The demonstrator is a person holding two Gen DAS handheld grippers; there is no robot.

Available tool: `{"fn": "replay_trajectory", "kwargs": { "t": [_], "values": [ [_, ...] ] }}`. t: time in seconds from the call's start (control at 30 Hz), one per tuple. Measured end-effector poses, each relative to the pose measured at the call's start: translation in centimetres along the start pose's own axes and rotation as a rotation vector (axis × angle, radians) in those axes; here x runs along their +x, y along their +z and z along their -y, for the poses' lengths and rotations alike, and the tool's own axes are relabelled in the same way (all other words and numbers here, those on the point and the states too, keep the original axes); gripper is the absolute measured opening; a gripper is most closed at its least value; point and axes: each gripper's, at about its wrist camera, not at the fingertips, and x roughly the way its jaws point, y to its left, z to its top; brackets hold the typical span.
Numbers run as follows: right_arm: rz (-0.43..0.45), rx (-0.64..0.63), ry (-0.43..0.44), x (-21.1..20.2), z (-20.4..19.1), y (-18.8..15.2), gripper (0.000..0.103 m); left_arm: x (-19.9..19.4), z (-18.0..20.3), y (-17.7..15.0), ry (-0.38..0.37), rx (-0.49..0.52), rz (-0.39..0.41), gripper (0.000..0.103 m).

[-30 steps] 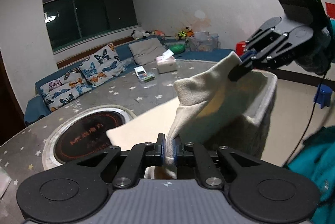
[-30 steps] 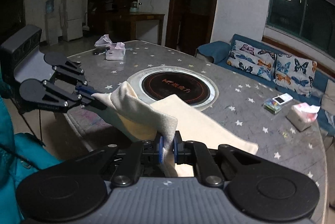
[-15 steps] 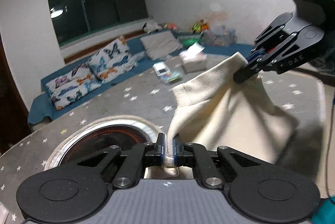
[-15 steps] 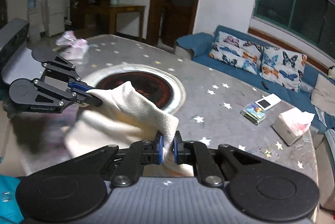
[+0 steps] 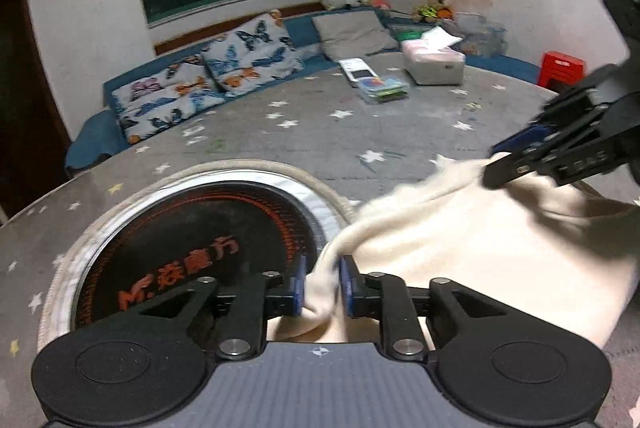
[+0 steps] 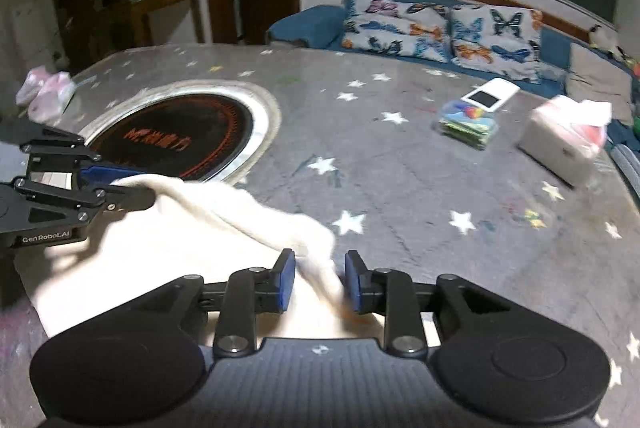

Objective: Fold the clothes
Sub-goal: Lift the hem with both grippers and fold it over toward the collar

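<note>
A cream cloth (image 5: 460, 248) lies on the grey star-patterned table (image 5: 320, 136), folded over itself. My left gripper (image 5: 322, 286) has its jaws parted, with a corner of the cloth loose between them. My right gripper (image 6: 320, 282) is also open, the other cloth corner (image 6: 316, 260) lying slack between its blue pads. Each gripper shows in the other's view: the right one (image 5: 520, 156) at the cloth's far edge, the left one (image 6: 116, 184) at the cloth's left edge.
A round black hotplate (image 5: 192, 256) is set into the table beside the cloth. A tissue box (image 6: 560, 140), a plastic packet (image 6: 468, 124) and a white device (image 6: 490, 94) lie farther across. A pink bag (image 6: 46, 92) lies at the table's far left. A blue sofa with butterfly cushions (image 6: 440, 28) is behind.
Both grippers carried the lifted cloth edge forward and down onto the table, then opened. The cloth now lies flat and folded instead of hanging.
</note>
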Motion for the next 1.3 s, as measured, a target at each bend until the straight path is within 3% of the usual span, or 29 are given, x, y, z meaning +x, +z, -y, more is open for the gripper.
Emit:
{"fn": "replay_trajectory", "kwargs": {
  "t": [0.13,0.3,0.4,0.57,0.7,1.0,1.3],
  "values": [
    [0.04,0.018,-0.032,-2.6,0.5,-0.4,0.026,-0.2,-1.2,-0.1,0.042,-0.045,-0.01,0.022],
    [0.071,0.042,-0.01,-5.0,0.3,-1.3,0.025,-1.1,-1.8,0.0,0.129,-0.074,-0.001,0.022],
    [0.065,0.057,0.012,-5.0,0.1,-1.9,0.021,-1.9,-2.0,0.2,0.137,-0.114,0.004,0.022],
    [0.056,0.091,0.036,-3.6,0.2,-2.3,0.018,-3.5,0.2,0.9,0.043,-0.117,0.051,0.022],
    [0.021,0.111,0.027,-2.2,0.5,-2.8,0.015,-3.0,2.4,1.1,-0.036,-0.112,0.043,0.022],
    [0.065,0.081,0.041,-3.0,0.2,-1.2,0.015,-1.3,3.9,1.9,-0.082,-0.11,0.023,0.021],
    [0.034,0.072,0.052,0.6,-0.6,0.1,0.015,2.1,4.6,2.7,-0.092,-0.131,-0.027,0.02]
  ]
}}
